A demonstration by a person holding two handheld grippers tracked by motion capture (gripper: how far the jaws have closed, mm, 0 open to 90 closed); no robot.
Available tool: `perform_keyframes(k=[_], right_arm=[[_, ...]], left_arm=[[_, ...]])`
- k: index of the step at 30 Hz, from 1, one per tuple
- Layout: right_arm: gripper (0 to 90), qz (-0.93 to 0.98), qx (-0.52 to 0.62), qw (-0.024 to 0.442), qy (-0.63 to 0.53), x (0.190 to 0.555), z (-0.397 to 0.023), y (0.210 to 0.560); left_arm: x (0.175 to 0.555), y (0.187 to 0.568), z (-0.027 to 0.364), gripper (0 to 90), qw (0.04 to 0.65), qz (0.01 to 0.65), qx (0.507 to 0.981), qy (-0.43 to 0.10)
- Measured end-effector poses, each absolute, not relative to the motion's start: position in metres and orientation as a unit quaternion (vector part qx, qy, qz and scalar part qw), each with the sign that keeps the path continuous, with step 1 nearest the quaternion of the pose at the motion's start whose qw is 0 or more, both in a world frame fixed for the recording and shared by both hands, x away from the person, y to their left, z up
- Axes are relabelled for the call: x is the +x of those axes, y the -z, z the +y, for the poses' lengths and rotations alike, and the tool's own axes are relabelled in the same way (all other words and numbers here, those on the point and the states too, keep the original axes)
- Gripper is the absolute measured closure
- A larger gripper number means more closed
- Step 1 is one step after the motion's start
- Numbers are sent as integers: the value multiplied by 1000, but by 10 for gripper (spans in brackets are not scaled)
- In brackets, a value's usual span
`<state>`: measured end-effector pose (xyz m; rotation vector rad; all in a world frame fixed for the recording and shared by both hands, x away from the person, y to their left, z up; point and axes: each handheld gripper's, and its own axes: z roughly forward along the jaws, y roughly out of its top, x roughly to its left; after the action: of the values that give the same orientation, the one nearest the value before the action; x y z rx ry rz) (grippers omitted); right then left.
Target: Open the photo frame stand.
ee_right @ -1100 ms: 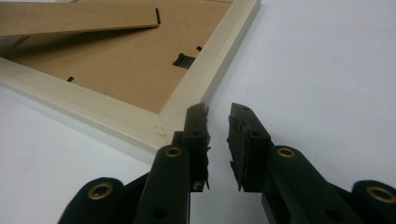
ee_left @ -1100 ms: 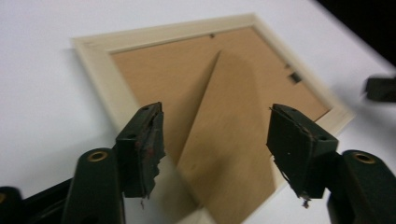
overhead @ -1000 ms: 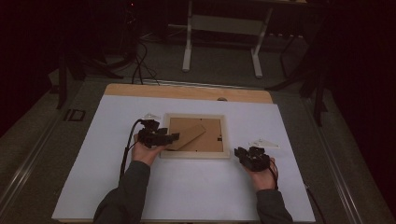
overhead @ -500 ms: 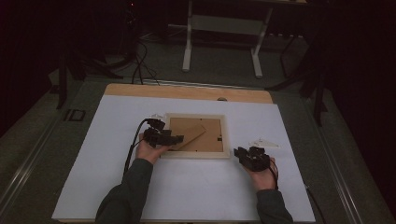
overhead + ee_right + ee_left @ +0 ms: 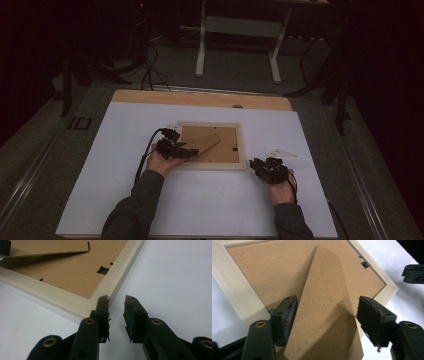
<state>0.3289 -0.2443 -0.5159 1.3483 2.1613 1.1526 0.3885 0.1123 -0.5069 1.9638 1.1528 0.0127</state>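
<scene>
- Picture frame (image 5: 210, 146): it lies face down at the centre of the high view, on the white table cover (image 5: 125, 210), its pale wooden border around a brown fibreboard backing.
- Stand flap (image 5: 327, 305): a stiff fibreboard leg, raised off the backing at a slant; in the left gripper view it runs from the bottom centre up to the top centre.
- My left gripper (image 5: 325, 315): the jaws stand wide, one on each side of the flap. The left-hand pad sits against the flap's edge, while the right-hand pad stands clear of it, so I do not have it clamped.
- My right gripper (image 5: 117, 312): at the lower right of the high view, just off the frame's near right corner. Its jaws have just been opening a little, leaving a narrow gap with nothing between them; the left-hand jaw tip lies at the corner of the wooden border.
- Handling, as I judge it: the frame is light and rigid, likely to slide on the smooth cover. The flap is thin, and its hinge is probably weak. I would hold the flap across its flat faces near the free end, and steady the frame at its wooden corner rather than on the backing.
- Turn clip (image 5: 103, 270): a small dark tab at the backing's edge, too small for a sure grip.
</scene>
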Motion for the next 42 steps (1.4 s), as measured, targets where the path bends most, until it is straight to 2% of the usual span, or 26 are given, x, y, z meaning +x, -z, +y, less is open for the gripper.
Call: perform_keyframes(k=[11,15,24,42], right_arm=[[724,765,471,169,-407,329,-242,516],[723,766,469,168,-407,329,-242,517],[722,767,467,167,-406,329,-241,517],[718,775,459,165,-402,334,-235,512]], left_arm=[[390,512,107,311,394,450,802,-4],[391,513,107,352,390,445,806,1],[390,511,105,359,374,434,820,-10],[384,502,96,362,356,405,840,-65]])
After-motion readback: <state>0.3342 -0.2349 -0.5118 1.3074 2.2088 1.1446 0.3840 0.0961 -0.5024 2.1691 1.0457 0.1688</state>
